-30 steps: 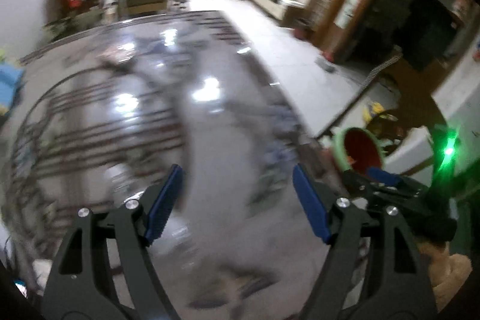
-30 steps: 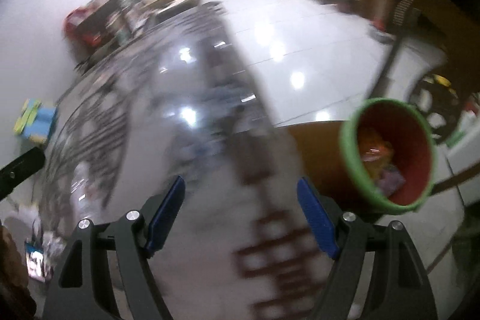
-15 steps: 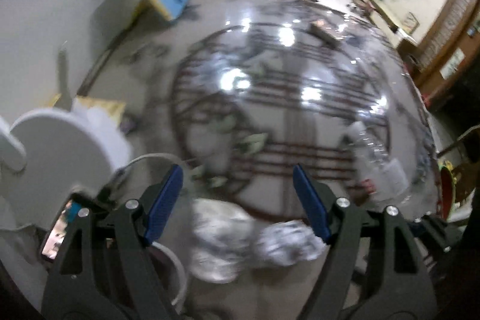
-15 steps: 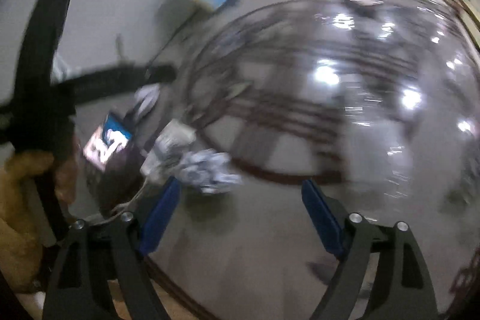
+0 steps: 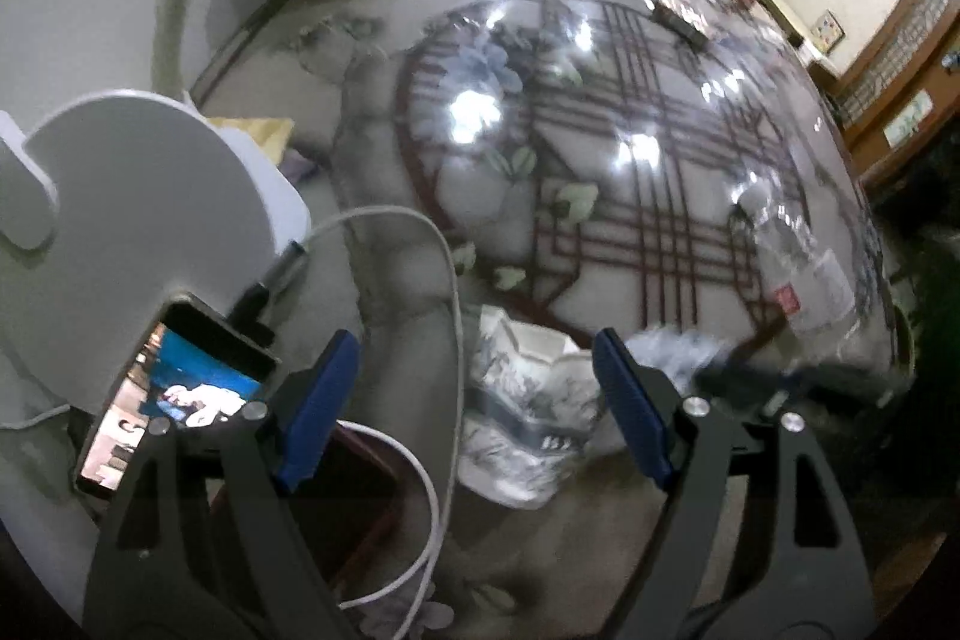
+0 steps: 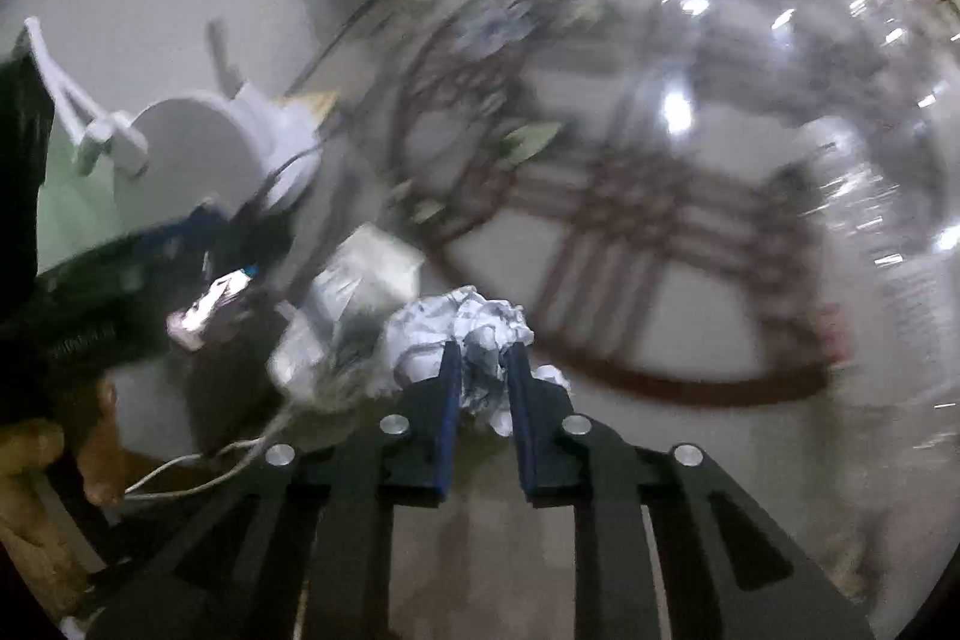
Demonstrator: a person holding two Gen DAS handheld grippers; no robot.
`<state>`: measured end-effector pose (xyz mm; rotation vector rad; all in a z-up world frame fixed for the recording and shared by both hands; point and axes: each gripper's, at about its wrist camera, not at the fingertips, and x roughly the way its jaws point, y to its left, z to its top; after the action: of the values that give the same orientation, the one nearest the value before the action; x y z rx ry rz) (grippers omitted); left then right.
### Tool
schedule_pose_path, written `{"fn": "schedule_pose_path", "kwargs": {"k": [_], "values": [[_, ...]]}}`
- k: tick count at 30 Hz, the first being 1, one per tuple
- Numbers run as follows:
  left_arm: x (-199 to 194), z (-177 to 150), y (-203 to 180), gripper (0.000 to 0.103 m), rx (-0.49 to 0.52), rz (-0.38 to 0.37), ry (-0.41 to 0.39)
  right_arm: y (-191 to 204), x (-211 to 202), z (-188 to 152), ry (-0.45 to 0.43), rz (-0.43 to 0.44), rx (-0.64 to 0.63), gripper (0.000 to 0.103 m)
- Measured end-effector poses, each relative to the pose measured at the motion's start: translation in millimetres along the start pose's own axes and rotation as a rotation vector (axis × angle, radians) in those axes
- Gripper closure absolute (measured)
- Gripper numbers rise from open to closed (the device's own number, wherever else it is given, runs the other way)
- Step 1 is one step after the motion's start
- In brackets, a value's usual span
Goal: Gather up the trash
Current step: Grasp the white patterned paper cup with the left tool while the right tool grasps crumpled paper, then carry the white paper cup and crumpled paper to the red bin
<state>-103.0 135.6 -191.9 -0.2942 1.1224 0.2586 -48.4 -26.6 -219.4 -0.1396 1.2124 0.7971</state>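
Right fingers (image 6: 451, 388) closing on crumpled paper wad (image 6: 462, 334), wide apart a moment ago; left fingers (image 5: 315, 400) opening over empty carton (image 5: 528, 400); pickup begins.

tabletop (image 5: 600, 172): glossy grey, dark red lattice, blue flower, green leaves
paper wad (image 6: 462, 334): white, blue-grey print
carton (image 5: 528, 400): white, grey-blue print
bottle (image 5: 798, 268): clear, red label patch
cable (image 5: 444, 280): white
pads (image 5: 315, 400): blue

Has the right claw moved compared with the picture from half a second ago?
Yes. The right claw has come forward onto the crumpled paper ball, which lay beyond its left finger before; its jaws are closing with the paper between them.
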Motion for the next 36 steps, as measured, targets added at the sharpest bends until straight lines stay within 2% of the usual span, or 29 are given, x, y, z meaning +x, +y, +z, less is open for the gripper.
{"fn": "schedule_pose_path", "kwargs": {"k": [5, 10, 11, 12, 13, 14, 19, 27, 36], "values": [[27, -12, -21, 0.025, 0.085, -0.019, 0.069, -37, -50, 0, -0.119, -0.078, 0.102, 0.089], [57, -22, -34, 0.027, 0.131, -0.023, 0.148, -56, -81, -10, -0.17, -0.114, 0.173, 0.089], [59, -23, -35, 0.03, 0.132, -0.023, 0.154, -58, -84, -11, -0.179, -0.115, 0.187, 0.089], [62, -24, -36, 0.043, 0.134, -0.023, 0.161, -61, -89, -13, -0.187, -0.116, 0.199, 0.089], [64, -23, -37, 0.05, 0.139, -0.024, 0.169, -62, -92, -14, -0.195, -0.119, 0.211, 0.088], [64, -23, -39, 0.05, 0.143, -0.027, 0.166, -62, -94, -14, -0.2, -0.123, 0.22, 0.088], [48, -12, -59, 0.051, 0.195, -0.054, 0.092, -67, -113, -17, -0.246, -0.144, 0.246, 0.088], [7, 27, -108, 0.051, 0.262, -0.162, -0.04, -80, -145, -21, -0.331, -0.183, 0.29, 0.088], [-19, 58, -163, 0.051, 0.332, -0.271, -0.119, -106, -179, -36, -0.402, -0.263, 0.362, 0.088]]}}
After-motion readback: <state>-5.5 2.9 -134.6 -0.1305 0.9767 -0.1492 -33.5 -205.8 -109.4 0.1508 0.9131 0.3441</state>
